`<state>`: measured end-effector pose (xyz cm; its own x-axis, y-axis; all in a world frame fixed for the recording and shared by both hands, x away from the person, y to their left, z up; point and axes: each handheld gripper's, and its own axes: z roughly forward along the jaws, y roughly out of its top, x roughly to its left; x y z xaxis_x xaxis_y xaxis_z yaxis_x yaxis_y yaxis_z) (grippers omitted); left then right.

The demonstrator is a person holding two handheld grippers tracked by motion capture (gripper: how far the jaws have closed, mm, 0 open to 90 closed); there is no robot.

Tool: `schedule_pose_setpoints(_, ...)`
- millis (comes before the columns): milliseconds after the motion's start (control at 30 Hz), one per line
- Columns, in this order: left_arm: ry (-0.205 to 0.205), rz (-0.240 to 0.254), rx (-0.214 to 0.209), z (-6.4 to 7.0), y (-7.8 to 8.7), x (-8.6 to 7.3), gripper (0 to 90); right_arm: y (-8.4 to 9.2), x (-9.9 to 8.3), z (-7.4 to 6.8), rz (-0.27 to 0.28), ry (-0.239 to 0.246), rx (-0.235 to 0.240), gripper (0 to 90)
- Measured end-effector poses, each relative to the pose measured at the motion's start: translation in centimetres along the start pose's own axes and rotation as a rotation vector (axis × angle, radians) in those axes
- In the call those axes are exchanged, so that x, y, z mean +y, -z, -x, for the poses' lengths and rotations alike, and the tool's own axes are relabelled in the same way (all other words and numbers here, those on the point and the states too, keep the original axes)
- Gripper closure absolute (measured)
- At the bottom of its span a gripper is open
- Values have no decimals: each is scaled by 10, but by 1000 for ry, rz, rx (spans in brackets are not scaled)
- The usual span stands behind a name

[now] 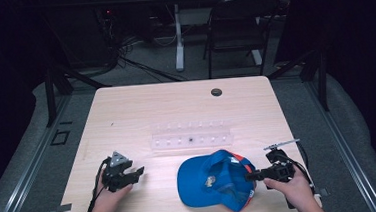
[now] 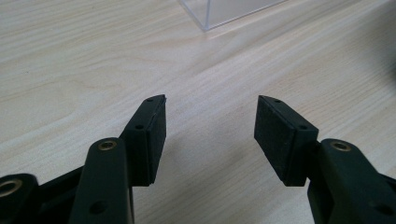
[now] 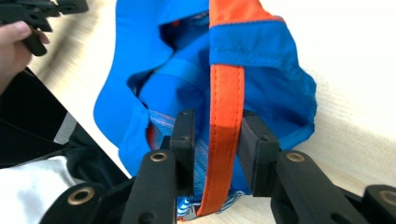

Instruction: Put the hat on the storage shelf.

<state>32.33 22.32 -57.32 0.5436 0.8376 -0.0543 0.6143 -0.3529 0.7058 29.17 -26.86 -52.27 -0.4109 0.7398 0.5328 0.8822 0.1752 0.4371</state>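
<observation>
The soft, light blue cap [image 1: 216, 180] looks floppy, so the right gripper [image 3: 212, 140], jaws narrowed around its orange strap [image 3: 227, 100], suits a seam hold, while the left gripper [image 2: 210, 135] waits wide and empty beside the cap.

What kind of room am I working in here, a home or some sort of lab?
Most likely a lab or test workspace, not a home: a bare wooden table stands on grey carpet, loose cables run along the dark floor behind it, and a black folding chair sits by another desk.

Contents of the clear tray [image 1: 192, 139]: too small to tell.
</observation>
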Motion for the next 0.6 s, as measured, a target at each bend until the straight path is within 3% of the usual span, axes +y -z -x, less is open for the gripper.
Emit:
schedule_pose_setpoints(333, 1, 2, -2, 0, 0, 0, 440, 1, 10, -6, -15, 0, 1, 767)
schedule_pose_setpoints(600, -3, 1, -1, 0, 0, 0, 440, 2, 15, -11, -37, -36, -27, 772)
